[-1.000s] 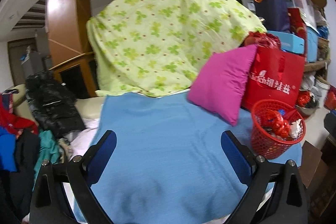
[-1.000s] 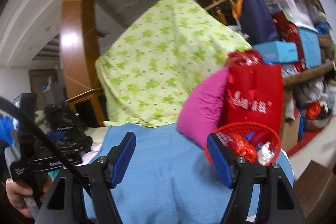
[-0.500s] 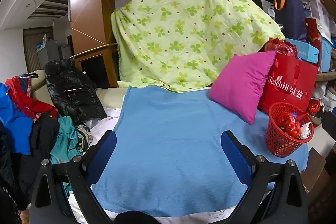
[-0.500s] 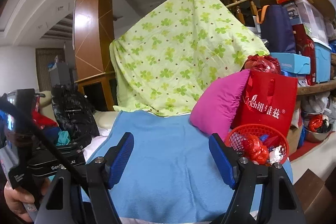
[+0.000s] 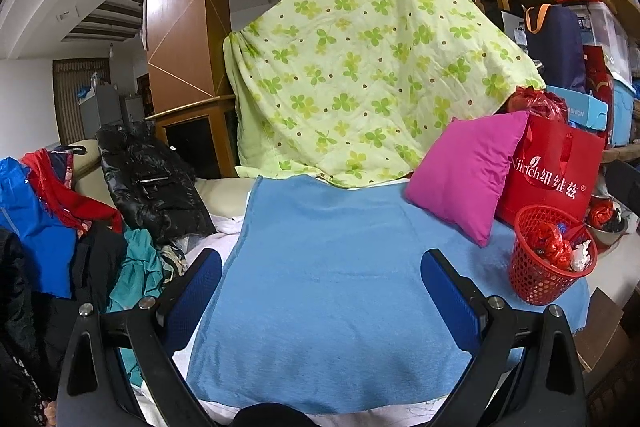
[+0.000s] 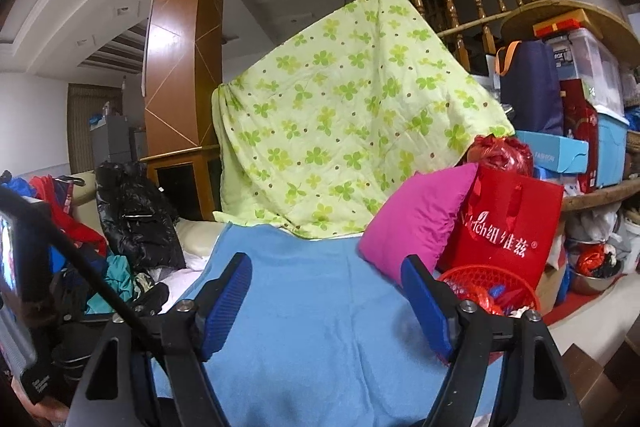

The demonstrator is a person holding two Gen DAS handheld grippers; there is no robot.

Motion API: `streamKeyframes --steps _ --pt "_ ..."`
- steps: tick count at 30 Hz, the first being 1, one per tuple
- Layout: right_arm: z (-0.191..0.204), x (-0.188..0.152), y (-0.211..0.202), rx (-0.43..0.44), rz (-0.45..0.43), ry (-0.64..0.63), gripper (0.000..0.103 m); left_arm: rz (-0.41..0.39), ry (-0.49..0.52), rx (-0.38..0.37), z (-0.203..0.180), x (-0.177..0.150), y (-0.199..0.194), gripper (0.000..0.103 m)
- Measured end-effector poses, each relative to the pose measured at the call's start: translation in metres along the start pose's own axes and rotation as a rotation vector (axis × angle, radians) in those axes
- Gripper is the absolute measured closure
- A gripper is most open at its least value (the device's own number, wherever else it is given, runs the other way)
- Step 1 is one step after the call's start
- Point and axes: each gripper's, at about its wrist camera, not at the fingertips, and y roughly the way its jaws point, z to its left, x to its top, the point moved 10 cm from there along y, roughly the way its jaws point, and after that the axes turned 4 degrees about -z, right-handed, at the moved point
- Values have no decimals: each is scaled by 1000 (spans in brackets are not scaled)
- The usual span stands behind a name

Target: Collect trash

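A red mesh basket (image 5: pixel 548 259) stands at the right edge of a blue blanket (image 5: pixel 332 267); it holds crumpled red and white wrappers (image 5: pixel 558 247). It also shows in the right wrist view (image 6: pixel 492 287), partly behind my right finger. My left gripper (image 5: pixel 320 287) is open and empty above the blanket's near part. My right gripper (image 6: pixel 326 291) is open and empty, with the basket just right of it. No loose trash shows on the blanket.
A pink cushion (image 5: pixel 464 171) and a red paper bag (image 5: pixel 556 171) stand behind the basket. A green clover quilt (image 5: pixel 372 67) hangs behind. Clothes pile (image 5: pixel 80 219) at the left. Stacked boxes (image 6: pixel 580 115) at the right. The other handle (image 6: pixel 24 307) shows at left.
Both grippers have pulled back and up from the blanket, so more of the room and the clothes pile shows. Both stay open and empty.
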Motion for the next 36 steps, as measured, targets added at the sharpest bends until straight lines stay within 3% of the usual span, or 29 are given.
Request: streamKeyframes --steps 36 --pt "7 -3 5 5 13 -2 23 -5 0 7 0 -4 -10 3"
